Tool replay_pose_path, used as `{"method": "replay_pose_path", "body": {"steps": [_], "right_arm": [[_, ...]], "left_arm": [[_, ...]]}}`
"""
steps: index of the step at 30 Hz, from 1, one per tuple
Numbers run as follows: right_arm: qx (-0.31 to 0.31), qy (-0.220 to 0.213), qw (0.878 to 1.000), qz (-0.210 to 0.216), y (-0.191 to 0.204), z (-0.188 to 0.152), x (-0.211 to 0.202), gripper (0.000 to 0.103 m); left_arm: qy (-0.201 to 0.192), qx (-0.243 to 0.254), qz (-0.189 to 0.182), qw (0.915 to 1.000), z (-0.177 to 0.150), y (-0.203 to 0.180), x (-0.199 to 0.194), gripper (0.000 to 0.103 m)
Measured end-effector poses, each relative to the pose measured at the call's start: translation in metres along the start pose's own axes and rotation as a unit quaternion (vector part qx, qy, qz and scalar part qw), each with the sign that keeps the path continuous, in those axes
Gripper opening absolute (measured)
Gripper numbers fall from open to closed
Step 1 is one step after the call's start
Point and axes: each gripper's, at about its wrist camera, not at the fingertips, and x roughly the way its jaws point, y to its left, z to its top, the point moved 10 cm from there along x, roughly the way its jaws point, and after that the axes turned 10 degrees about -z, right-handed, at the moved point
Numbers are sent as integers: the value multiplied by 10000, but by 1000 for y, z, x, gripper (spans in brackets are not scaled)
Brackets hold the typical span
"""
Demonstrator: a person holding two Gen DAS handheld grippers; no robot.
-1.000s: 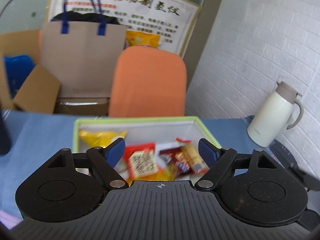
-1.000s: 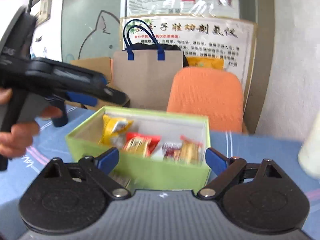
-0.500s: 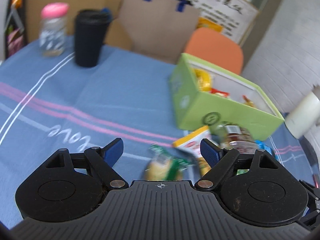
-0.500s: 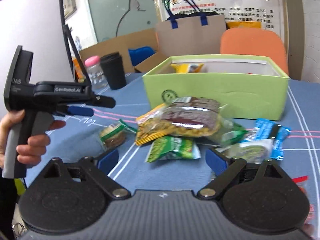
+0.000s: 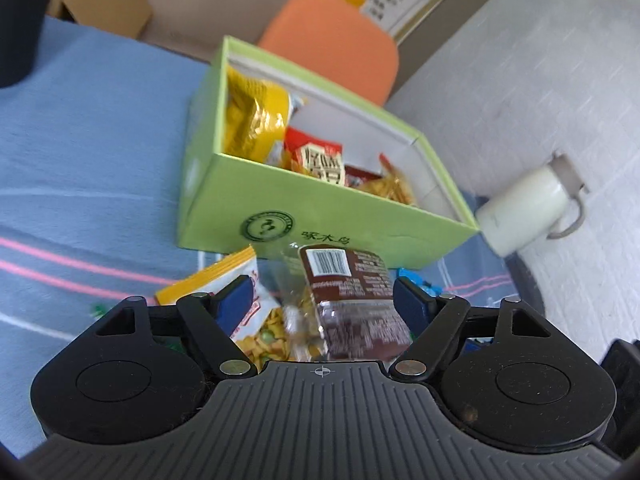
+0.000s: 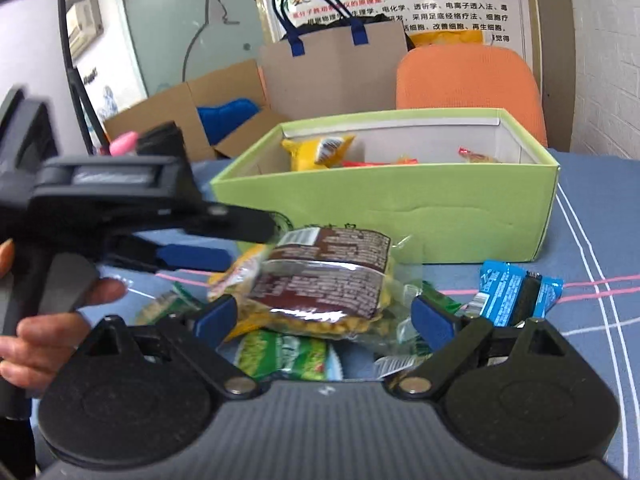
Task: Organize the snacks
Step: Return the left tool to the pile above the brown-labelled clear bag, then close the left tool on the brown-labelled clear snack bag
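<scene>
A green box point(image 5: 320, 216) point(image 6: 440, 220) on the blue tablecloth holds several snack packs. A pile of loose snacks lies in front of it, topped by a brown-labelled clear pack point(image 5: 352, 296) point(image 6: 324, 276). My left gripper point(image 5: 324, 300) is open, its fingers either side of that brown pack, just above it. It also shows from the side in the right wrist view point(image 6: 224, 240). My right gripper point(image 6: 324, 316) is open and empty, low over the near side of the pile. A yellow-edged pack point(image 5: 240, 292), green packs point(image 6: 284, 356) and a blue pack point(image 6: 516, 292) lie around.
A white thermos jug point(image 5: 528, 208) stands right of the box by the brick wall. An orange chair point(image 6: 468, 76), a paper bag point(image 6: 336, 68) and cardboard boxes point(image 6: 192, 108) are behind the table. A dark cup point(image 5: 20, 20) stands at far left.
My left gripper has swung right and closed in on the snack pile, now straddling the brown pack. My right gripper has moved forward and lower toward the pile.
</scene>
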Motion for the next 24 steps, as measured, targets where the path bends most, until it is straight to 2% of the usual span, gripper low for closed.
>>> {"method": "replay_pose_path", "body": {"steps": [3, 6, 9, 12, 18, 24], "right_arm": [[-176, 40, 9998, -11, -5, 1, 7, 93], [-125, 89, 9997, 192, -6, 4, 16, 93], [-174, 97, 9996, 204, -2, 7, 21, 93], [-183, 51, 9990, 392, 9, 7, 12, 93], [-219, -79, 9984, 506, 30, -4, -14, 93], [-16, -163, 9975, 690, 46, -29, -40, 93]], "left_arm": [[28, 73, -57, 10000, 5, -4, 8, 64], [62, 116, 10, 9999, 5, -4, 14, 65], [179, 232, 124, 9995, -1, -2, 22, 61], [207, 399, 251, 9987, -9, -6, 23, 51], [228, 378, 170, 9989, -31, -15, 6, 49], [268, 50, -41, 9996, -69, -16, -21, 48]]}}
